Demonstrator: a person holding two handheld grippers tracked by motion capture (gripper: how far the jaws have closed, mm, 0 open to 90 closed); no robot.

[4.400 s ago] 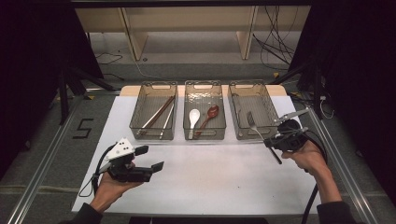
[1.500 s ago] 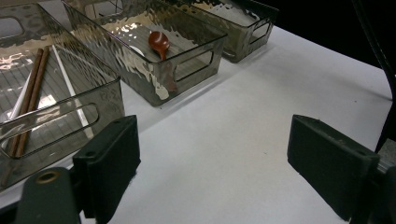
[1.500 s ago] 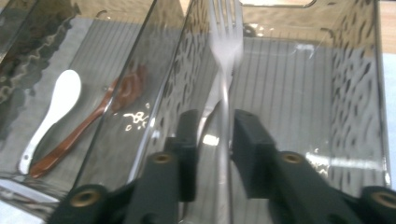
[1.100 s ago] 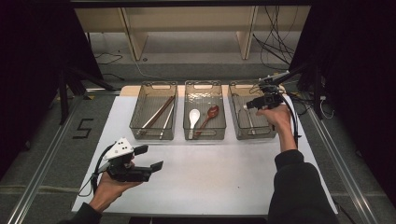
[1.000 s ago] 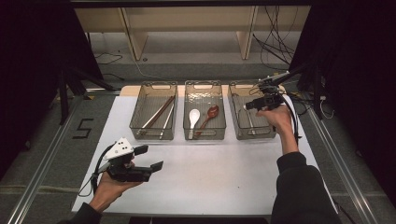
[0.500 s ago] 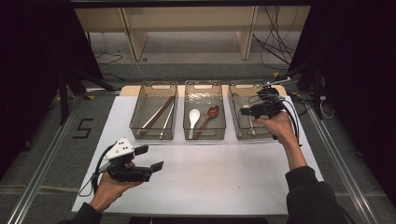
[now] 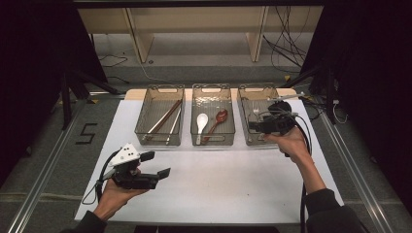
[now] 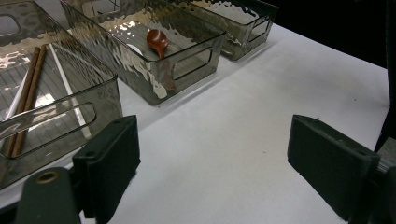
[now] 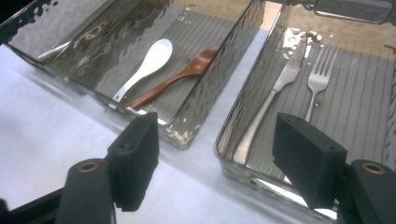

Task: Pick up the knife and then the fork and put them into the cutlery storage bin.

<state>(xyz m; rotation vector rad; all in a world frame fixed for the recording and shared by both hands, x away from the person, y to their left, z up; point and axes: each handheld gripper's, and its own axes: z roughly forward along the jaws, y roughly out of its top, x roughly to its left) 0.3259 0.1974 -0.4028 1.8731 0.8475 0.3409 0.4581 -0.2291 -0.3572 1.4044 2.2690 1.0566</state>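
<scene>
Three clear trays stand in a row on the white table (image 7: 218,184). The right tray (image 7: 257,88) holds a silver knife (image 9: 275,93) and a fork (image 9: 320,77). My right gripper (image 7: 253,127) hovers over that tray's front left corner; its jaws have just been opening, and they stand open with nothing between them. The middle tray (image 7: 212,88) holds a white spoon (image 9: 149,60) and a red-brown spoon (image 9: 187,72). Chopsticks (image 7: 163,119) lie in the left tray (image 7: 160,89). Low over the table's front left, my left gripper (image 7: 156,164) is open and holds nothing.
Metal rails run along both sides of the table. Cables lie on the floor behind it, near a wooden shelf frame. A "5" is marked on the floor at the left.
My right gripper has drawn back from over the right tray toward its front edge and opened wider. The long utensil it carried earlier is out of its jaws. The left hand stayed still.
</scene>
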